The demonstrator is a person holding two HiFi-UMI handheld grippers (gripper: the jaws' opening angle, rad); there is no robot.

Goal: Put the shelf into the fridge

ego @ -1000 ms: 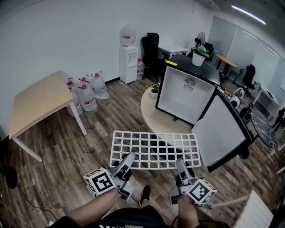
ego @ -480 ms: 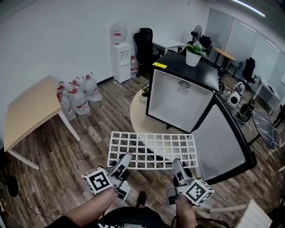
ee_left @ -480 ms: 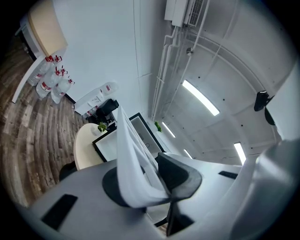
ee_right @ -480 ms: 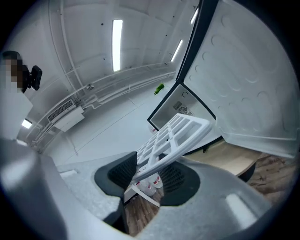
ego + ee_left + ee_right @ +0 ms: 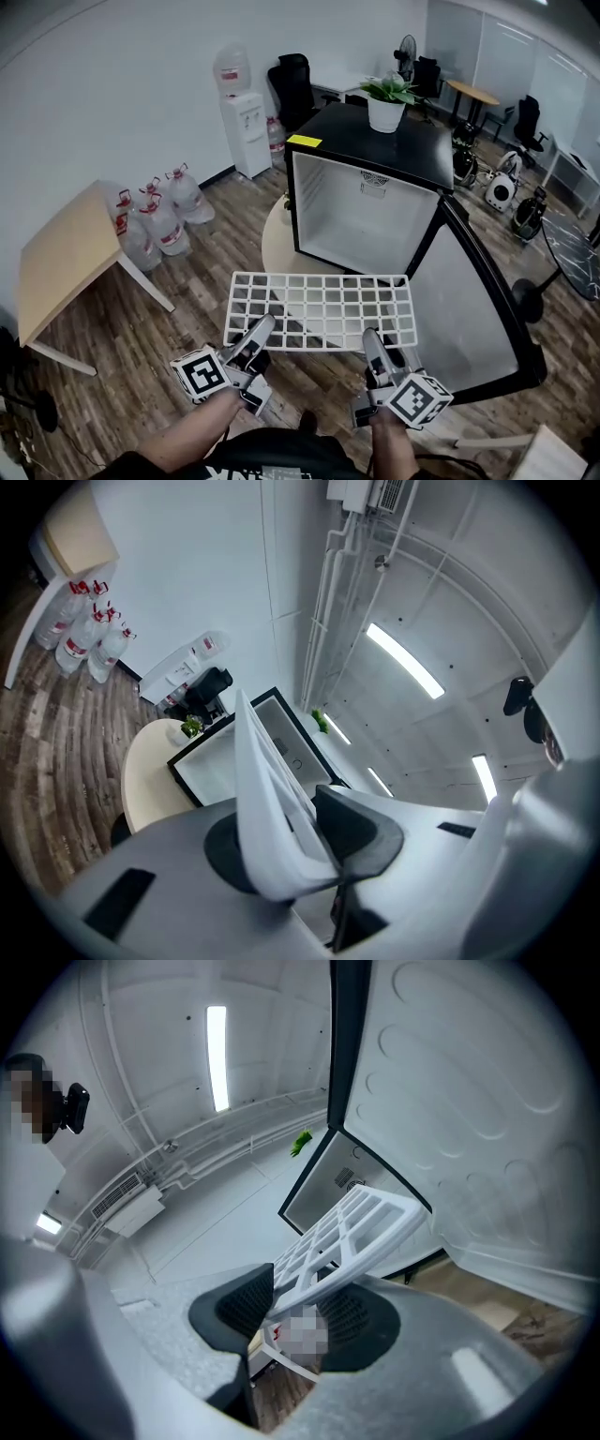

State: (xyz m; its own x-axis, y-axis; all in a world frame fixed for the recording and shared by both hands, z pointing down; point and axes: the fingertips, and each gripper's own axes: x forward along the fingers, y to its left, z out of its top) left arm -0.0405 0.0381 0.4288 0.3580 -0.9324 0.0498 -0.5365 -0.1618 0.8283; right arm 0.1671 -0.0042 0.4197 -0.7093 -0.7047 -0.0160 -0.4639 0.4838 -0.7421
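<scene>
A white grid shelf (image 5: 321, 309) is held level in the air in front of the fridge. My left gripper (image 5: 259, 336) is shut on its near edge at the left; in the left gripper view the shelf (image 5: 267, 803) runs edge-on between the dark pads (image 5: 361, 832). My right gripper (image 5: 371, 345) is shut on the near edge at the right, where the shelf (image 5: 352, 1232) sits between its pads (image 5: 246, 1303). The small black fridge (image 5: 366, 192) stands on a round table, its white inside bare, its door (image 5: 469, 300) swung open to the right.
A potted plant (image 5: 386, 98) stands on the fridge top. The round table (image 5: 274, 251) carries the fridge. A wooden table (image 5: 61, 258) stands at the left, with water bottles (image 5: 155, 220) and a dispenser (image 5: 239, 112) by the wall. Office chairs and desks are behind.
The fridge has come closer and lower in the head view, so the shelf now sits nearer its open front. Both grippers keep their hold on the shelf.
</scene>
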